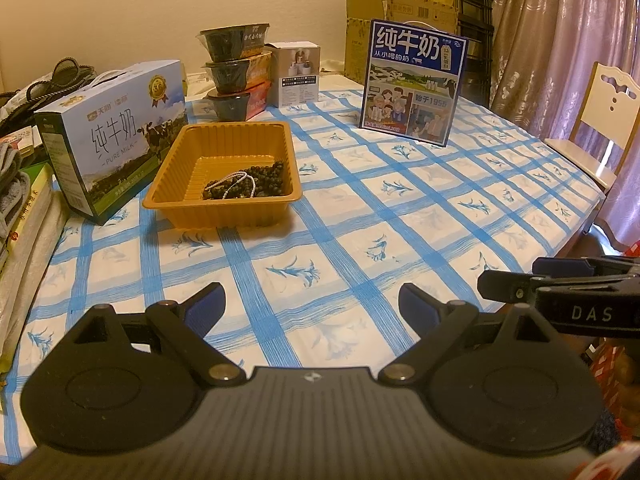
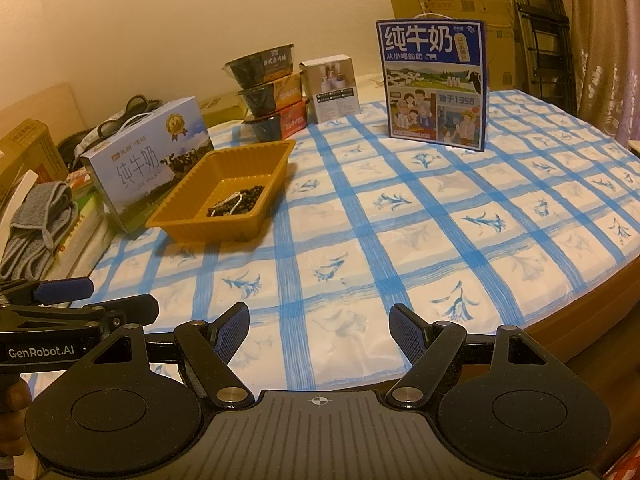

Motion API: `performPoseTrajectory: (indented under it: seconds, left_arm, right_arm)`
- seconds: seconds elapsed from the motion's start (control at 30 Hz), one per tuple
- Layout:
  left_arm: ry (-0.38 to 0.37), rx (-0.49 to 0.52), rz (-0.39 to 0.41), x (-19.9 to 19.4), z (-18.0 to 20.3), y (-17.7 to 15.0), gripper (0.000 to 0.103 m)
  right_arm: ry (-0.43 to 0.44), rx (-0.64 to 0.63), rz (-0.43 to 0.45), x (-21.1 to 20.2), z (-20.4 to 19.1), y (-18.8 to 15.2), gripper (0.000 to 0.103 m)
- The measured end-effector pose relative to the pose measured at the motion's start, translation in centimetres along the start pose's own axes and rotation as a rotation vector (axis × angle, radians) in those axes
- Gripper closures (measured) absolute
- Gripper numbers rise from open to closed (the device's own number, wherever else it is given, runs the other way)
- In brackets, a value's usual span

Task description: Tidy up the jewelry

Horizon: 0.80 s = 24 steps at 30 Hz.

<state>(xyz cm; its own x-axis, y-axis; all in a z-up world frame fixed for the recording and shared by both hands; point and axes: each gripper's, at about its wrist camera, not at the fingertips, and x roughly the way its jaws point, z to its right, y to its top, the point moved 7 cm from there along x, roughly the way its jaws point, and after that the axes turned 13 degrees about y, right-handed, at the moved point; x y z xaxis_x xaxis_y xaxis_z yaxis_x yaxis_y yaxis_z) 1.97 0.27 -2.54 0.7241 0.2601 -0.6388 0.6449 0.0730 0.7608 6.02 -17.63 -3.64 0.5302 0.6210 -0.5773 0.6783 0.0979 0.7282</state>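
Dark bead strands (image 1: pixel 256 182) heaped in the near right corner of the orange plastic tray (image 1: pixel 224 204), a thin white beaded string (image 1: pixel 236 183) looped across the top of the pile. Rest of the tray floor bare, ribbed walls all round. Tray sitting on the blue-checked tablecloth (image 1: pixel 360 240) toward the left side of the table, just beside a light-blue milk carton box (image 1: pixel 116 136) lying on its long side at the left. Behind the tray, three dark bowls with printed sleeves (image 1: pixel 238 70) stacked up, a small white product box (image 1: pixel 296 74) just to their right. Farther right, well apart from the tray, a dark-blue milk box (image 1: pixel 416 80) standing upright. Grey towel (image 2: pixel 36 224) and books piled at the table's left edge, cardboard boxes (image 2: pixel 456 12) against the wall at the back, a white chair (image 1: pixel 600 120) by the curtain on the right. Nearer in, left hand-held gripper (image 1: pixel 310 304) hovering above bare cloth, blue-padded fingers spread wide, nothing between them. Right hand-held gripper (image 2: pixel 320 326) alongside, likewise released, fingers apart over an empty patch of checks, well short of the tray.
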Motion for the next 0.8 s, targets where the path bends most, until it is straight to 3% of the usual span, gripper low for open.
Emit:
performPoseTrajectory:
  seconds: [0.8]
  left_arm:
    - [0.002, 0.000, -0.006, 0.59, 0.40, 0.38, 0.010]
  right_arm:
    - [-0.004, 0.004, -0.007, 0.46, -0.14, -0.16, 0.026]
